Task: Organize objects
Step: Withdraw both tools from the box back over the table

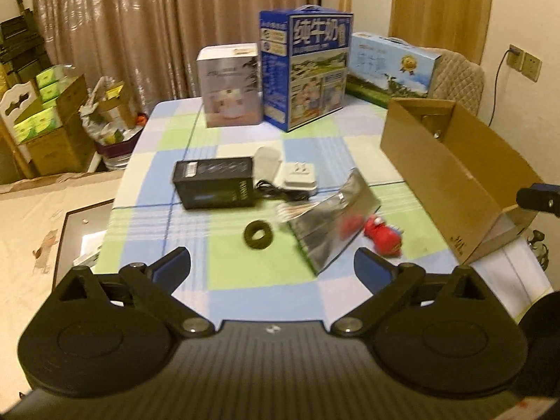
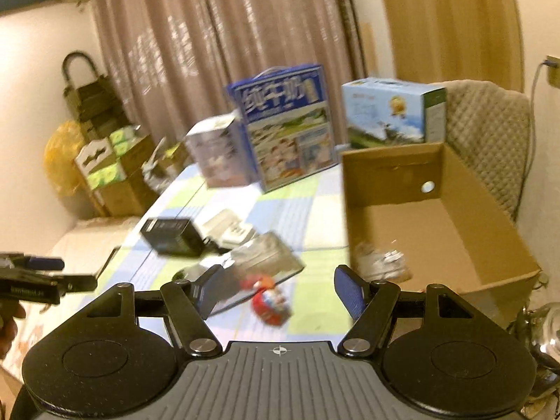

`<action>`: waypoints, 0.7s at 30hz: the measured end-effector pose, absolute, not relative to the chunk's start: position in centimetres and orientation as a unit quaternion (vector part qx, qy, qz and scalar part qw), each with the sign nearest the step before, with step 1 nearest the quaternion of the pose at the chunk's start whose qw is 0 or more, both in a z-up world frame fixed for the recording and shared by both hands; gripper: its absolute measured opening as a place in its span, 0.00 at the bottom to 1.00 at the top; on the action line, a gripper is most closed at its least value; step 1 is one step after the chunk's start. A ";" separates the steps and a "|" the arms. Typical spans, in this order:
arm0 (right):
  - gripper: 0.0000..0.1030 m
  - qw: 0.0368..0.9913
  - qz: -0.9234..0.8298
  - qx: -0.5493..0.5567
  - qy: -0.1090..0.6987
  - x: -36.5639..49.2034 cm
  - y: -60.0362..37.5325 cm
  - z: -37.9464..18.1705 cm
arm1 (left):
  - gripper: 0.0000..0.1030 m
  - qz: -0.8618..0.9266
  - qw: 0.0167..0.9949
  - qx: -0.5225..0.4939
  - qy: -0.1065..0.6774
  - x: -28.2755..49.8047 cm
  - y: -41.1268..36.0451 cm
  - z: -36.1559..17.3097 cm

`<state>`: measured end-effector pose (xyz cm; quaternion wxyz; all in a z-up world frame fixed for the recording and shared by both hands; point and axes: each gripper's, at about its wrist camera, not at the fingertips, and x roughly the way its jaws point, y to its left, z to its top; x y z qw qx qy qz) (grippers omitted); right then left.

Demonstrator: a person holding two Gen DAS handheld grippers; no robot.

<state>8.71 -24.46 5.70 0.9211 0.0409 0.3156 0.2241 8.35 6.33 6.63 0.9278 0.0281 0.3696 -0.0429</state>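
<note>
Checked tabletop [image 1: 245, 273] cluttered — both tools, left tool [image 1: 272, 268] and right tool [image 2: 276, 292], jaws apart, empty; red toy [image 1: 383, 235] is best approached squarely, then carried to the cardboard box [image 2: 437, 231].

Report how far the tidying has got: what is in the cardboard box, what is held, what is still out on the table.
Done: one crinkly clear item lies in the cardboard box. In hand: nothing; the left gripper and right gripper are both open and empty. Left on the checked tablecloth: black box, white charger, dark ring, silver pouch, red toy.
</note>
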 end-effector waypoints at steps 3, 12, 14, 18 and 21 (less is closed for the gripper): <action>0.65 0.917 0.231 0.027 0.324 8.0 -23.0 4.9 | 0.97 -0.037 0.928 0.022 0.369 7.5 7.5 6.2; 0.65 0.909 0.236 0.001 0.344 7.7 -20.7 2.6 | 0.99 -0.030 0.925 0.019 0.379 7.4 8.9 4.7; 0.65 0.908 0.237 -0.005 0.347 7.7 -20.3 2.1 | 0.99 -0.029 0.924 0.016 0.382 7.6 9.1 4.3; 0.65 0.907 0.236 -0.009 0.349 8.0 -20.0 1.4 | 0.99 -0.029 0.921 0.017 0.387 8.2 9.2 3.6; 0.65 0.905 0.235 -0.011 0.355 8.6 -19.6 0.7 | 0.99 -0.030 0.920 0.014 0.391 9.0 9.4 3.1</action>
